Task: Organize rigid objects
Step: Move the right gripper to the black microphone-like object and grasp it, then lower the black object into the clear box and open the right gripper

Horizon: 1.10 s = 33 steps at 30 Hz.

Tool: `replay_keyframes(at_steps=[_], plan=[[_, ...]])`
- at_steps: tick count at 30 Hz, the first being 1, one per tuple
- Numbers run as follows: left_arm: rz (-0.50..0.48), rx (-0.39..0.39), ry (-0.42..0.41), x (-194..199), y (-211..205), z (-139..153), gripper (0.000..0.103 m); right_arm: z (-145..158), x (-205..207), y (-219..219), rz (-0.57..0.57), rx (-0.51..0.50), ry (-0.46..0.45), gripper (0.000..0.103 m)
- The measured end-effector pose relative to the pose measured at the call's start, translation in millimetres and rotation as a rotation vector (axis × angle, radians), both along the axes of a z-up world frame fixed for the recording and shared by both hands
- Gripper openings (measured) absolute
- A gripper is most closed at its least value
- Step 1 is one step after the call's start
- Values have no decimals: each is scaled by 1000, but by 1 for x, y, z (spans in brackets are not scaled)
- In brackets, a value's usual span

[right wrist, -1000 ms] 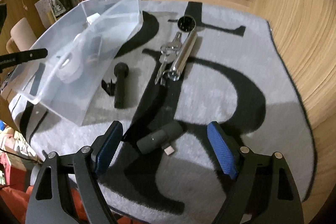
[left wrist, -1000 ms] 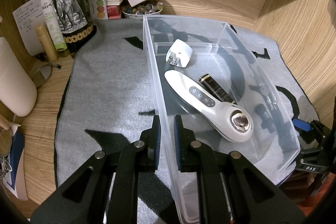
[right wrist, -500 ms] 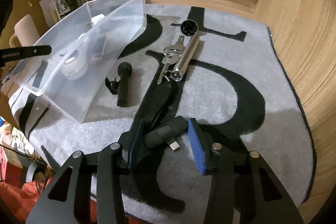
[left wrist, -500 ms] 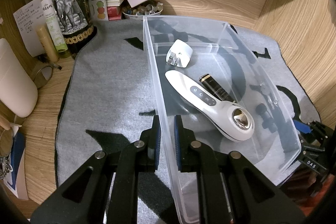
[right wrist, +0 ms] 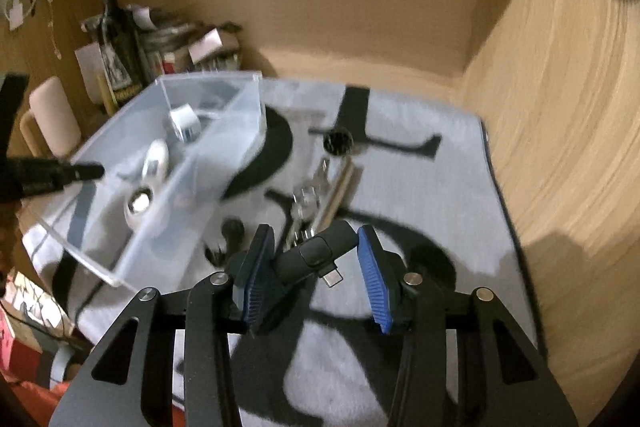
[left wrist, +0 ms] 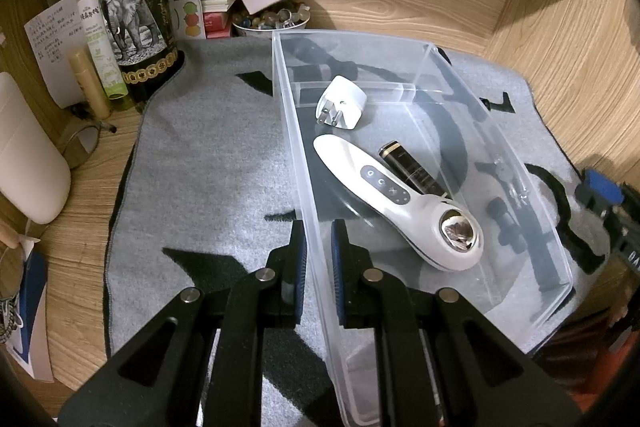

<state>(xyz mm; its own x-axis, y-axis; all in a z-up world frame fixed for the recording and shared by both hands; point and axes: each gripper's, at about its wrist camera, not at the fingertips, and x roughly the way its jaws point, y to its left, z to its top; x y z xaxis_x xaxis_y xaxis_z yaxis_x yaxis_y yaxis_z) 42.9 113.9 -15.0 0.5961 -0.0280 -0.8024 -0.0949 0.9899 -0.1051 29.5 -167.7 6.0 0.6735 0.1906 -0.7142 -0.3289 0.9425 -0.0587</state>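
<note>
Right gripper (right wrist: 316, 267) has closed on the black USB adapter (right wrist: 316, 255) and lifted it off the mat. Diagonal grip, may slip. Left gripper (left wrist: 319, 267) clamps the bin (left wrist: 496, 143) wall.

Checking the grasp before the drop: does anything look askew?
Yes. The black USB adapter sits diagonally in the right gripper, its connector poking out, seemingly pinched at its ends. The left gripper is clamped on the clear bin wall.
</note>
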Motion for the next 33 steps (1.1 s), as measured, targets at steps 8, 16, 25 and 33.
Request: replay_keyframes(at_steps=[8,16,25,33], plan=[[0,-2,0,0,-1,0,11,29,11,29,80,52,-96,40],[1,-2,0,0,-1,0,11,36,24,76,199,68,-121,40],[-2,-4,-3,1,-5,0,12,20,47,119,274,26,-65,40],[-9,-9,-9,0,-3,0,12,-4,65,143,295,-43,15,40]])
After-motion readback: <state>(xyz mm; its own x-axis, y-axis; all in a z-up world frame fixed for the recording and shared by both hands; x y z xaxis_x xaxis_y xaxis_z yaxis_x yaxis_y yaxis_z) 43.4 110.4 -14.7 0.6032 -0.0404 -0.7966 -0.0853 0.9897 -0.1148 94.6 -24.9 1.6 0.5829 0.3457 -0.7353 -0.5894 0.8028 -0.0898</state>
